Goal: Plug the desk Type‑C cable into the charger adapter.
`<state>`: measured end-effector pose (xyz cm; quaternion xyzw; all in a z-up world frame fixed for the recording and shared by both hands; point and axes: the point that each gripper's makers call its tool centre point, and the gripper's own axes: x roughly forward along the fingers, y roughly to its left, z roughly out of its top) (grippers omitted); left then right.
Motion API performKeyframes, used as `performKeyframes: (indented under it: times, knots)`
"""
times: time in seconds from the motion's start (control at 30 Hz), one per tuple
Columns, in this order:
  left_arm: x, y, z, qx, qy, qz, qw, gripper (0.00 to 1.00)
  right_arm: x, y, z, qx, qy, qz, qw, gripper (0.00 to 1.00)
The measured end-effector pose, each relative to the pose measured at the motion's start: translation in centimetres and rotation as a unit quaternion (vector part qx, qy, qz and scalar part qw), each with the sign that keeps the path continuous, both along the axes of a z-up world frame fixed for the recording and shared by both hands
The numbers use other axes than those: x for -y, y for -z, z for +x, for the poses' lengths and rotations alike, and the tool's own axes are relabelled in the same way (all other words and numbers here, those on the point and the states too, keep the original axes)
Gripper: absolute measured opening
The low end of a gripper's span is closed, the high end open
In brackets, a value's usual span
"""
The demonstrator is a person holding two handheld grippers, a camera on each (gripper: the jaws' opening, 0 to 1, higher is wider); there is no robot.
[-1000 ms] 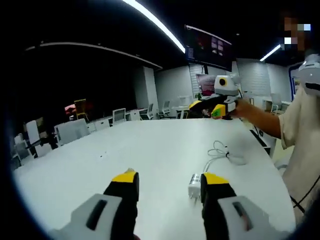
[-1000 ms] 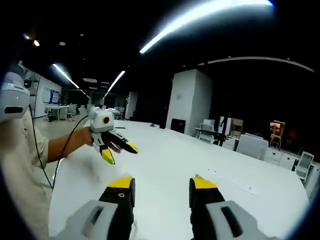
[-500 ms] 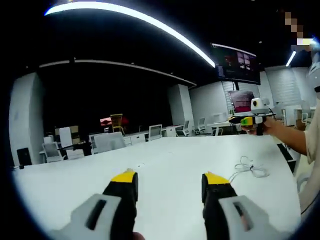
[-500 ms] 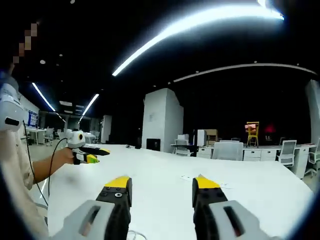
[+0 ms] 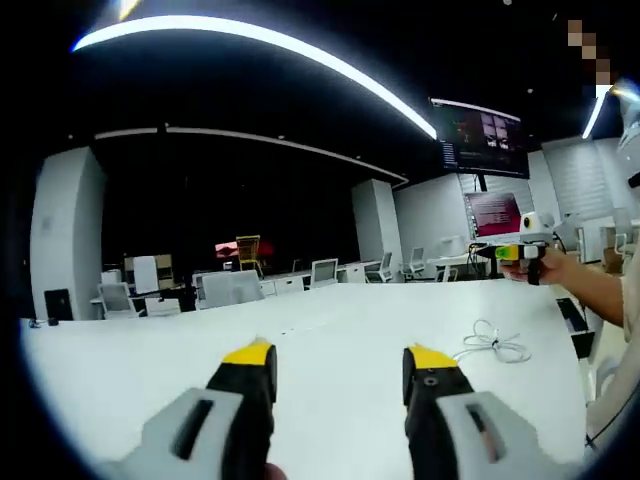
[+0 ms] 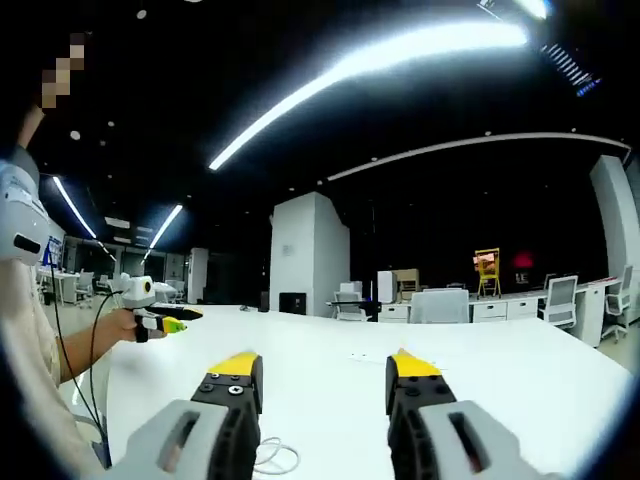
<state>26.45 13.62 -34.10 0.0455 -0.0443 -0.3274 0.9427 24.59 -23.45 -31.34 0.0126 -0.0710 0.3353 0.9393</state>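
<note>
Left gripper (image 5: 340,365) open, yellow-tipped jaws parted over bare white table (image 5: 330,335), holding nothing. Right gripper (image 6: 325,372) likewise open and empty, also seen far off at right of left gripper view.

White Type-C cable (image 5: 493,343) coiled loosely on the tabletop, right of the left gripper, nearer the table's right edge; part of a coil (image 6: 272,458) just beside the right gripper's left jaw. Charger adapter not made out.

Likely risk: both grippers raised and aimed across the room, so reaching down half-blind could nudge the loose coil toward the edge.

Plenty of open tabletop ahead and to the left; chairs and desks well beyond.
</note>
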Motion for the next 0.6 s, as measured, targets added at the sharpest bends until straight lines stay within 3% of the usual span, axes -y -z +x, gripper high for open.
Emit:
performKeyframes:
  times: [0.13,0.33,0.6]
  knots:
    - [-0.1,0.5,-0.4,-0.007,0.0,0.0,1.0,0.51,0.3,0.2,-0.7,0.001,0.003,0.0,1.0,0.5]
    - [1.7,0.9,-1.1,-0.009,0.039,0.054,0.9977,0.52,1.1,0.0,-1.2,0.004,0.011,0.011,0.9999,0.49]
    - [2.5,0.7,-0.9,-0.014,0.061,0.062,0.9961,0.55,1.2,0.1,-1.8,0.004,0.008,0.007,0.9999,0.49]
